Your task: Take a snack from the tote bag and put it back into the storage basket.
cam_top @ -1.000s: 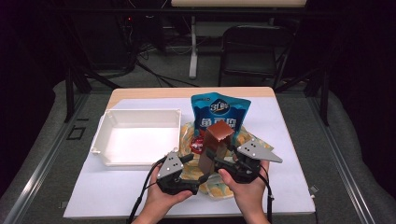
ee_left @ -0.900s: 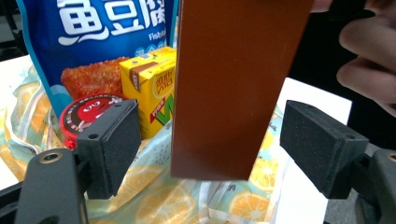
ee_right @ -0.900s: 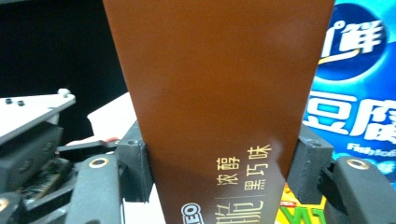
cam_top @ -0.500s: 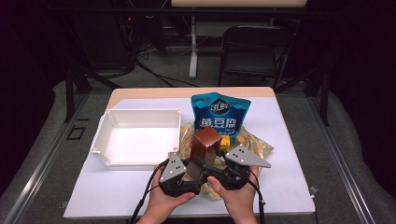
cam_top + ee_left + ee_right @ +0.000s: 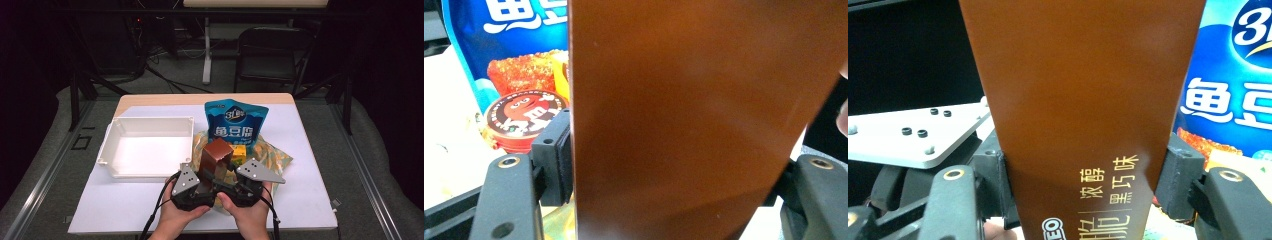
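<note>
A tall brown chocolate box (image 5: pixel 216 155) stands upright above the snack pile at the table's front, held between both grippers. My right gripper (image 5: pixel 226 173) is shut on it, pads pressed to both sides of the box (image 5: pixel 1083 100). From the left, my left gripper (image 5: pixel 204 176) has the same box (image 5: pixel 694 120) between its jaws. Those jaws have just been closing, and the pads (image 5: pixel 558 155) now sit against the box's sides. Both hands hold the grippers close together.
A blue snack bag (image 5: pixel 235 125) stands behind the box, on a yellow bag (image 5: pixel 274 156). A round brown candy tin (image 5: pixel 521 120) lies by the blue bag. A white bin (image 5: pixel 145 145) sits to the left on the white table cover (image 5: pixel 125 205). A chair (image 5: pixel 272 50) stands beyond the table.
The right gripper carried the brown box a little left and nearer the person. The left gripper's jaws closed in onto the box.
</note>
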Motion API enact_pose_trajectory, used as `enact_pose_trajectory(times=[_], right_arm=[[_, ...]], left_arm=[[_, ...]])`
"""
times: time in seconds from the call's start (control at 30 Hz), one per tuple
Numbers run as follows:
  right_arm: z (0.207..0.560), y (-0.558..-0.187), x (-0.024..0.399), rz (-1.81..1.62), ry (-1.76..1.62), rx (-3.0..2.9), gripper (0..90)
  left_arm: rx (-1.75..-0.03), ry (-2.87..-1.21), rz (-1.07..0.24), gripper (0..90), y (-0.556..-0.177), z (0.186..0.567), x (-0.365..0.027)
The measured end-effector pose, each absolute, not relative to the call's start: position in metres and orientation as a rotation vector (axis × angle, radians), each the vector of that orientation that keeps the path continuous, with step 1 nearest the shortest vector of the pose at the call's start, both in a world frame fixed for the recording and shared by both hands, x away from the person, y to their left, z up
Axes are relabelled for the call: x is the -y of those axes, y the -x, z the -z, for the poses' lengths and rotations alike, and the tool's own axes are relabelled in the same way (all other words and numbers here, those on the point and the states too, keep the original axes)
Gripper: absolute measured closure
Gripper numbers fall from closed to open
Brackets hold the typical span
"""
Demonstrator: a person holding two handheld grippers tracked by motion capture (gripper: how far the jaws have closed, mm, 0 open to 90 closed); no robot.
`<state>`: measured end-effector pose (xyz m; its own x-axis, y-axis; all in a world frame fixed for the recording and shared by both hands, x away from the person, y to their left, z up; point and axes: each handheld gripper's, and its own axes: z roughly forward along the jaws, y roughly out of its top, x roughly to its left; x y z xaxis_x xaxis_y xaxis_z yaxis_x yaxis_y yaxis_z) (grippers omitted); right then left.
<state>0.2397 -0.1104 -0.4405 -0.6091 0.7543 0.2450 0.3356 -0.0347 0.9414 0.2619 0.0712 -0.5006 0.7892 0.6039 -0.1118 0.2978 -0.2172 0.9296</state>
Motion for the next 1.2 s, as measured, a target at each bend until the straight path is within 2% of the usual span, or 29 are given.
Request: enact_pose_trajectory(times=[0.33,0.43,0.6,0.9,1.2], right_arm=[[0.443,-0.238,0.106,-1.663,-1.148,-1.901,36.3],[0.443,-0.239,0.106,-1.664,-1.129,-1.900,34.5],[0.439,-0.239,0.112,-1.689,-1.124,-1.863,21.9],[0.430,-0.235,0.126,-1.718,-1.062,-1.854,19.7],[0.434,-0.238,0.145,-1.665,-1.041,-1.858,19.1]], left_arm=[[-0.684,-1.846,-0.369,42.7,-0.259,0.499,-0.072],[-0.681,-1.847,-0.359,43.4,-0.259,0.499,-0.072],[-0.703,-1.868,-0.352,43.9,-0.260,0.498,-0.076],[-0.764,-1.887,-0.343,44.1,-0.268,0.496,-0.089],[-0.829,-1.873,-0.357,44.1,-0.277,0.495,-0.118]])
